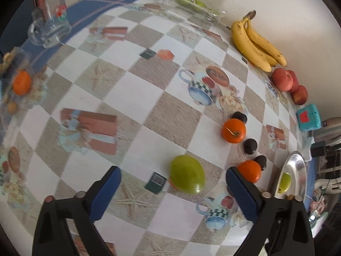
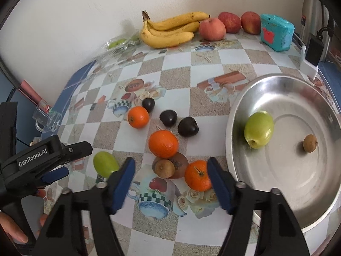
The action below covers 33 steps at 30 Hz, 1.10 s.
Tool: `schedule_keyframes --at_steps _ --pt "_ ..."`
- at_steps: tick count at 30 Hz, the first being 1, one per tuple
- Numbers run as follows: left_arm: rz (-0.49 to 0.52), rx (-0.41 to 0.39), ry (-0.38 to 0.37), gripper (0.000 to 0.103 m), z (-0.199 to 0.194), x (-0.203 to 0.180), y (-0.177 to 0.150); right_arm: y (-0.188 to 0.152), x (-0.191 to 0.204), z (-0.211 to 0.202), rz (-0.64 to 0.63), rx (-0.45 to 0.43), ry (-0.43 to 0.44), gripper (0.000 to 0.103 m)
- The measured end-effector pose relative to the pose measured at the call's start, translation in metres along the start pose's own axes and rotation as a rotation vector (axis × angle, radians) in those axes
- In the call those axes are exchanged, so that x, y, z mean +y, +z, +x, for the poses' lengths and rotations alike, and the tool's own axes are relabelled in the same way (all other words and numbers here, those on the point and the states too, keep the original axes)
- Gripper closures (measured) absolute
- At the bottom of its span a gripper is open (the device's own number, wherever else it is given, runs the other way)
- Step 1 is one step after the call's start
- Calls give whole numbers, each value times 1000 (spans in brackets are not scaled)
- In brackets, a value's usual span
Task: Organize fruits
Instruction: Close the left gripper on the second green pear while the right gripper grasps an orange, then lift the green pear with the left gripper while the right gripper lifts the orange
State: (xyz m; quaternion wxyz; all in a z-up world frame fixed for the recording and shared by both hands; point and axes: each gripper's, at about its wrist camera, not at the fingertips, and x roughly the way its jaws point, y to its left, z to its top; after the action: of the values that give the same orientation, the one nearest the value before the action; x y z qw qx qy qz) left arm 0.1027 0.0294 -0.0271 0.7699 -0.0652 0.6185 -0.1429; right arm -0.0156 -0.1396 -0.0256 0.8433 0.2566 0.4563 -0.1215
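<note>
The left gripper [image 1: 173,188] is spread wide and holds nothing; a green fruit [image 1: 187,178] lies on the table [image 1: 132,98] between its blue fingers [image 1: 106,194], nearer the right-hand one and touching neither. Just past that finger sits an orange [image 1: 249,170], with a dark plum [image 1: 261,162] against its far side. Farther on are a second dark plum [image 1: 250,146], another orange [image 1: 233,130] and a third dark plum [image 1: 239,117]. Along the wall lie a bunch of bananas [image 1: 255,42] and red apples [image 1: 289,85], then a teal box [image 1: 308,117]. At the left edge a glass mug [image 1: 50,29] lies on its side, and an orange in clear wrapping [image 1: 21,83] sits near it.

The right gripper [image 2: 171,183] is also released and empty. A small orange [image 2: 197,175] rests just inside its right finger, beside a small brown fruit [image 2: 164,168]; whether finger and orange touch cannot be told. Beyond them stands a bigger orange [image 2: 163,144]. To the right, the steel bowl [image 2: 298,192] holds a green fruit [image 2: 259,129] and a little brown fruit [image 2: 310,143], well apart. In this view the left gripper [image 2: 53,162] appears at the left, with the table's green fruit [image 2: 105,164] beside it.
</note>
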Motion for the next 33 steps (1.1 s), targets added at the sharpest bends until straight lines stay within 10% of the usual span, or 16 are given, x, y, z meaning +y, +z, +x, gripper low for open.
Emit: schedule_keyframes --at_steps 15,33 --pt "19 92 -32 59 24 -14 -5 -1 -11 8 9 27 -74 56" --pt "48 72 -17 59 25 -24 -3 -3 -12 14 -62 59 -132 59"
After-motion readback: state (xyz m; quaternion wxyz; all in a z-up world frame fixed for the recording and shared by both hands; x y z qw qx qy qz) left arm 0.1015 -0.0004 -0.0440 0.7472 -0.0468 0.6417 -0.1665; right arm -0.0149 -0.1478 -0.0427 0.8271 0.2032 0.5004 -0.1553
